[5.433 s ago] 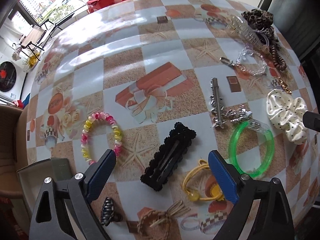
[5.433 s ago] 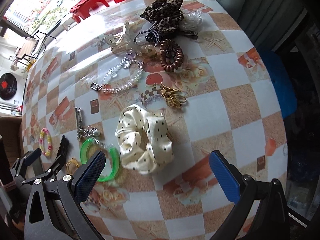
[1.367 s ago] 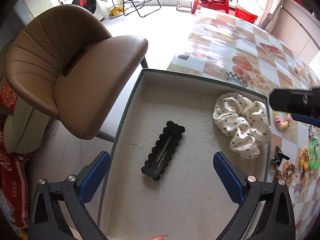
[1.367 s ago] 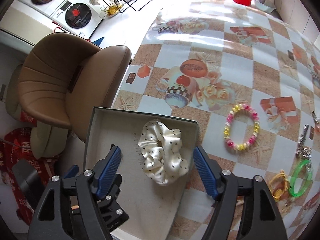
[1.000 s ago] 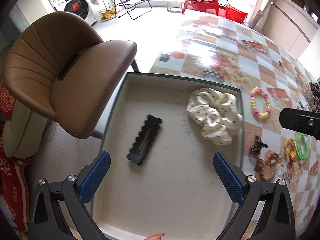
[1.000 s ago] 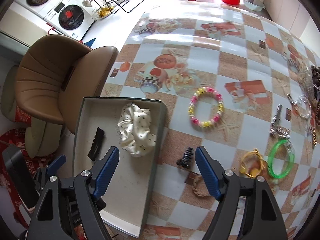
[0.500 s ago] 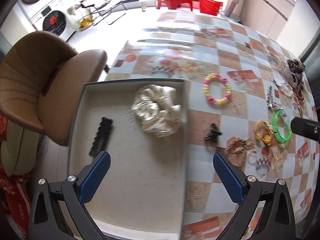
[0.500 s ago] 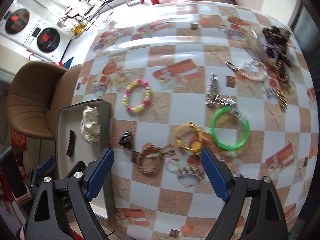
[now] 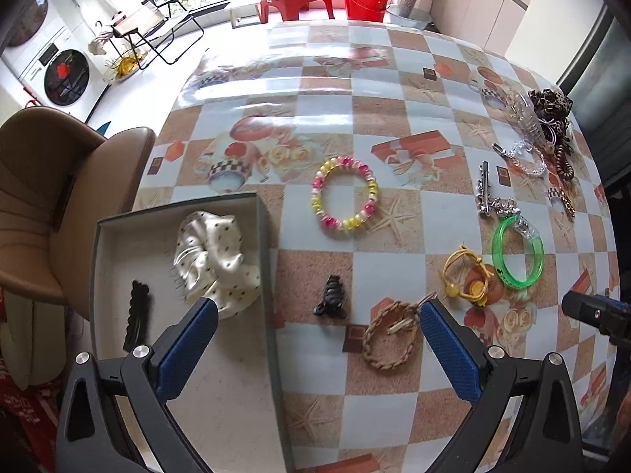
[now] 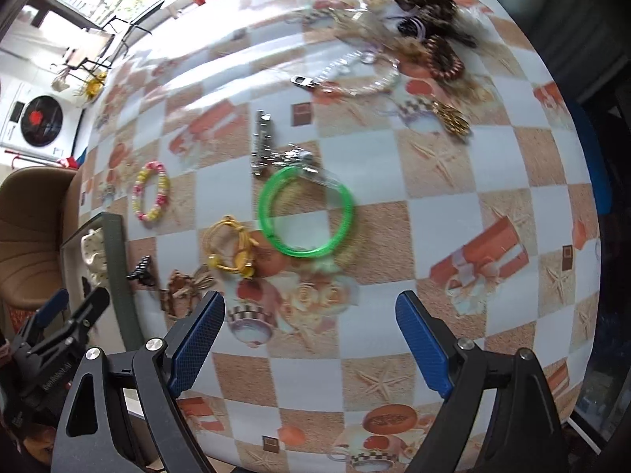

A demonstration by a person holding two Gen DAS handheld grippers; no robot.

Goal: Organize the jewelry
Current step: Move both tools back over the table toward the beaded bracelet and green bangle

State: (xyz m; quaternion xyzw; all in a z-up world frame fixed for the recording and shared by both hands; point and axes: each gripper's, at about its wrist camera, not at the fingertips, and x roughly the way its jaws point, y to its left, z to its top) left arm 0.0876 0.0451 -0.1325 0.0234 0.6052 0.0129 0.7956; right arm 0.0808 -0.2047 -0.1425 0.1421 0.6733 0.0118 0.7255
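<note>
Over the checkered tablecloth [image 9: 386,414] both the left gripper [image 9: 315,349] and right gripper [image 10: 311,339] hang with jaws spread wide, empty. At left, the grey shallow box [image 9: 263,236] holds a cream dotted fabric scrunchie [image 9: 215,254] and a black scalloped hair clip [image 9: 136,315]; a green translucent plastic bangle [image 10: 305,213] lies on the cloth to its right.

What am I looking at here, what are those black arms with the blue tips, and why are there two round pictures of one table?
No robot: a person holds a hand-held two-finger gripper in each hand, each with a wide-angle camera looking along its blue-padded fingers. One picture comes from the left gripper, the other from the right gripper. Both are open and hold nothing. On the patterned table lie a pink and yellow bead bracelet, a green bangle, a yellow hair tie, a braided bracelet and a small black claw clip. The grey box at the table's edge contains a dotted white scrunchie and a black hair clip.
</note>
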